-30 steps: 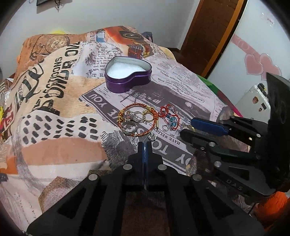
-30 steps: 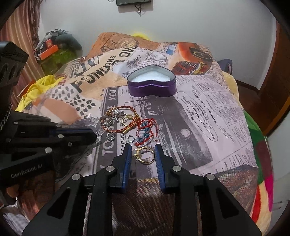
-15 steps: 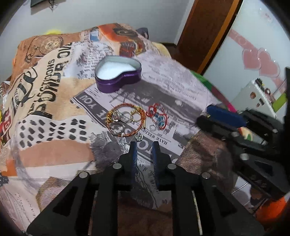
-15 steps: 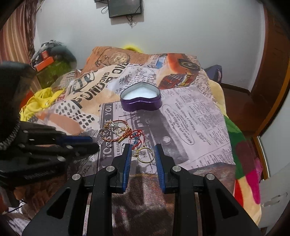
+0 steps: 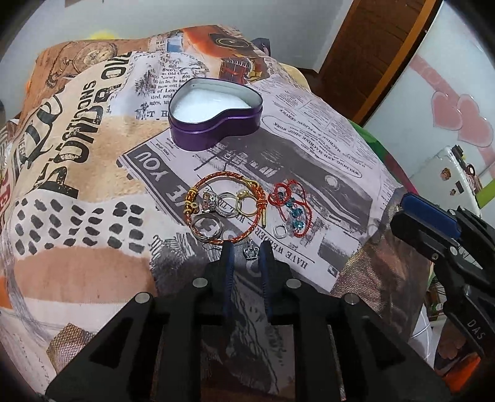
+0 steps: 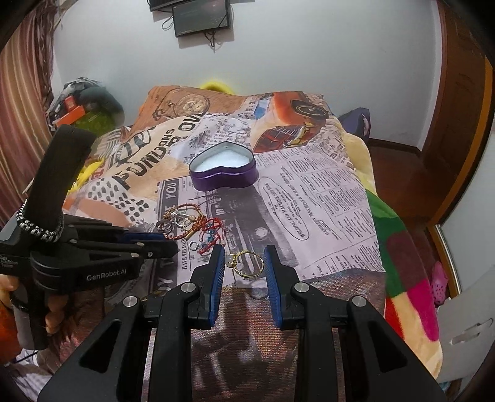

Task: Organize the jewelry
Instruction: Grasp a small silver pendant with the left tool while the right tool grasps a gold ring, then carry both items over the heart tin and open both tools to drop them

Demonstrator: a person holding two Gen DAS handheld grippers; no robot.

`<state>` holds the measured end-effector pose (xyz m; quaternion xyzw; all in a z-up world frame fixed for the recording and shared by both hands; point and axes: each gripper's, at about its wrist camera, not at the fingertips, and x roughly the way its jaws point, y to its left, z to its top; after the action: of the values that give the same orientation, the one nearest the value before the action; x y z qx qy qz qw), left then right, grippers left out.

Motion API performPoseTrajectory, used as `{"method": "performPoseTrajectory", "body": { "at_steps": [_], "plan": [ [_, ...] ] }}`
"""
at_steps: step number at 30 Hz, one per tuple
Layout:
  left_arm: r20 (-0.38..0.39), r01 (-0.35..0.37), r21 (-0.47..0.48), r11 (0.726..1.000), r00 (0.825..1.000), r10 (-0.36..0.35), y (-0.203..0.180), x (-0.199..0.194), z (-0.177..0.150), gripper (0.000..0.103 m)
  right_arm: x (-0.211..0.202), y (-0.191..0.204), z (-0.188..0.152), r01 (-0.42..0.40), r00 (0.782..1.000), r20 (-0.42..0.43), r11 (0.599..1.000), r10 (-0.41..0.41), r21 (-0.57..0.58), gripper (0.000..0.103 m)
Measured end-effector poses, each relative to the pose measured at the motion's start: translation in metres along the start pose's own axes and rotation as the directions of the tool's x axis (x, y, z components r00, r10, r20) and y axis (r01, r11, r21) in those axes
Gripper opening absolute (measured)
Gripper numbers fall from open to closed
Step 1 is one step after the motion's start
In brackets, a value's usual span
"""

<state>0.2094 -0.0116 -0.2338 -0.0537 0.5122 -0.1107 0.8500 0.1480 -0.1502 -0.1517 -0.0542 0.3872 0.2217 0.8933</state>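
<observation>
A purple heart-shaped tin (image 5: 215, 119) stands open on the printed bedspread; it also shows in the right wrist view (image 6: 223, 171). Nearer lies a jewelry pile: an orange braided bracelet (image 5: 227, 206) around several rings, a red cord bracelet with blue beads (image 5: 292, 207), a small silver ring (image 5: 280, 231). My left gripper (image 5: 246, 252) is open, with a small crown charm (image 5: 250, 253) on the cloth between its fingertips. My right gripper (image 6: 243, 261) holds a gold ring (image 6: 247, 263) between its pads, raised at the bed's near edge. The pile (image 6: 188, 224) lies beyond it.
The bedspread (image 5: 77, 160) covers a bed that drops off on the right, where green and pink bedding (image 6: 402, 253) hangs. A wooden door (image 5: 374, 52) and a white cabinet with pink hearts (image 5: 448, 117) stand to the right. A wall screen (image 6: 201, 15) hangs behind the bed.
My left gripper went from shut to open and moved closer to the pile, around the crown charm. My right gripper pulled back and up from the pile with the gold ring.
</observation>
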Motion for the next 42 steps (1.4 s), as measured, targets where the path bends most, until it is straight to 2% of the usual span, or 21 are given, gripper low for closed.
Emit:
{"method": "performPoseTrajectory", "body": {
  "at_steps": [1, 6, 13, 24, 35, 42],
  "plan": [
    [0.004, -0.016, 0.005, 1.000, 1.000, 0.016, -0.001, 0.000, 0.000, 0.008, 0.000, 0.000, -0.001, -0.001, 1.000, 0.000, 1.000, 0.001, 0.001, 0.023],
    [0.021, -0.018, 0.016, 1.000, 1.000, 0.018, -0.004, -0.008, -0.002, 0.008, -0.002, -0.002, 0.002, -0.007, 1.000, 0.011, 1.000, 0.007, 0.010, 0.023],
    [0.099, -0.022, 0.027, 0.999, 0.995, 0.020, -0.005, -0.039, 0.005, 0.008, -0.004, 0.002, 0.018, -0.017, 0.998, 0.053, 1.000, 0.017, 0.005, 0.023],
    [0.248, -0.022, 0.052, 0.998, 0.969, 0.009, -0.004, -0.084, 0.039, 0.008, -0.002, 0.007, 0.049, -0.009, 0.993, 0.121, 1.000, 0.011, -0.015, 0.023],
    [0.299, -0.048, 0.040, 0.998, 0.954, 0.034, 0.015, -0.084, 0.070, 0.008, 0.011, 0.003, 0.076, 0.004, 0.987, 0.161, 1.000, -0.004, 0.001, 0.023],
    [0.314, -0.086, 0.011, 0.996, 0.946, 0.078, 0.029, -0.072, 0.085, 0.008, 0.029, 0.001, 0.090, 0.007, 0.987, 0.162, 1.000, -0.005, -0.012, 0.023]
  ]
}}
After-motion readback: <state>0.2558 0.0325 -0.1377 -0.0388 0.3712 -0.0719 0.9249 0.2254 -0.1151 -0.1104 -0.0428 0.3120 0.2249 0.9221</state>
